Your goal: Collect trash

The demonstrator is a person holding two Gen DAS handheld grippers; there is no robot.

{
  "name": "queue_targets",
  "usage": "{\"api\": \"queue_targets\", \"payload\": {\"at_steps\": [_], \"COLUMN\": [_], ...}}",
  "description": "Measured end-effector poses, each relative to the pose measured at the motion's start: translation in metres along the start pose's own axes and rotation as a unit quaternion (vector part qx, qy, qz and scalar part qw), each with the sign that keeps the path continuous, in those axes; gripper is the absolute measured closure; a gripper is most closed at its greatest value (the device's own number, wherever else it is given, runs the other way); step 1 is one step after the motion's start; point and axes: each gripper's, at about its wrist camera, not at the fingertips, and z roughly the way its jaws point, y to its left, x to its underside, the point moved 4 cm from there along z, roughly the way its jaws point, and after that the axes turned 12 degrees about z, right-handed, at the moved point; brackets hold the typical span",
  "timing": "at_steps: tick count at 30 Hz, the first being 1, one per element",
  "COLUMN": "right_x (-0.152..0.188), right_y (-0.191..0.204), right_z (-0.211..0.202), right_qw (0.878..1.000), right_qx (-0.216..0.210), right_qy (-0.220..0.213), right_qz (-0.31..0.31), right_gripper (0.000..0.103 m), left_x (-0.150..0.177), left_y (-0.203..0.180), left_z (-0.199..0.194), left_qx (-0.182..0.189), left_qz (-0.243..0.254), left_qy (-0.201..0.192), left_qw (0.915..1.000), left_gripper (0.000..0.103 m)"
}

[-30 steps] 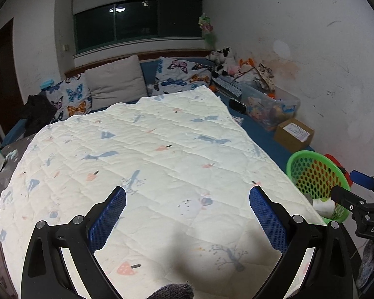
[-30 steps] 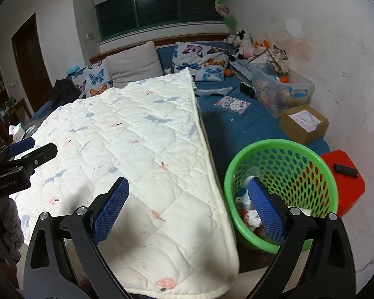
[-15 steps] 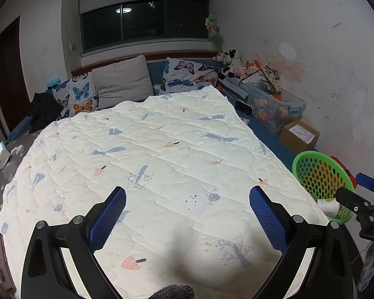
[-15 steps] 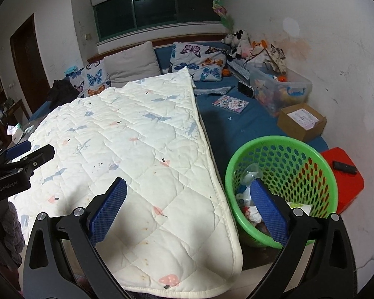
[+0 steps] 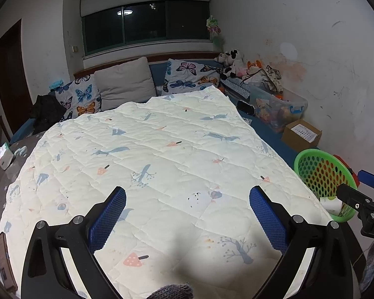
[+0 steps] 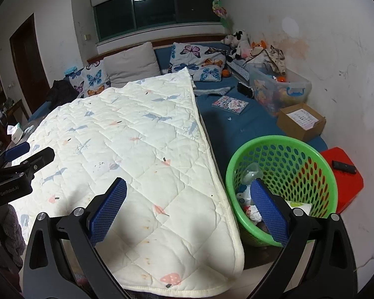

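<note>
Both tongs drawn back above the bed (image 6: 249,122)
More of the quilt (image 5: 149,154) shows than a second ago; green basket (image 6: 281,186) with trash (image 6: 251,209) sits beside it; left tongs (image 5: 187,221) and right tongs (image 6: 189,211) gape wide, empty

I see a round green perforated basket (image 6: 281,189) standing upright just beyond my right jaw's tip, holding crumpled white trash (image 6: 254,211) and a clear cup (image 6: 251,173).
</note>
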Motion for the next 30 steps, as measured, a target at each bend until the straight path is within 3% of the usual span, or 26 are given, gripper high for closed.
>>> {"api": "queue_targets", "payload": {"at_steps": [30], "right_x": [0.004], "right_y": [0.012], "right_z": [-0.015], "right_qw": [1.0], "right_qx": [-0.008], "right_qy": [-0.011], "right_qz": [-0.01], "right_gripper": [0.005], "left_x": [0.008], "left_y": [0.002], "left_z": [-0.023], "left_qx": [-0.006], "left_qz": [-0.001], "left_qy": [-0.01], "left_qw": [0.9999], "left_gripper": [0.007]}}
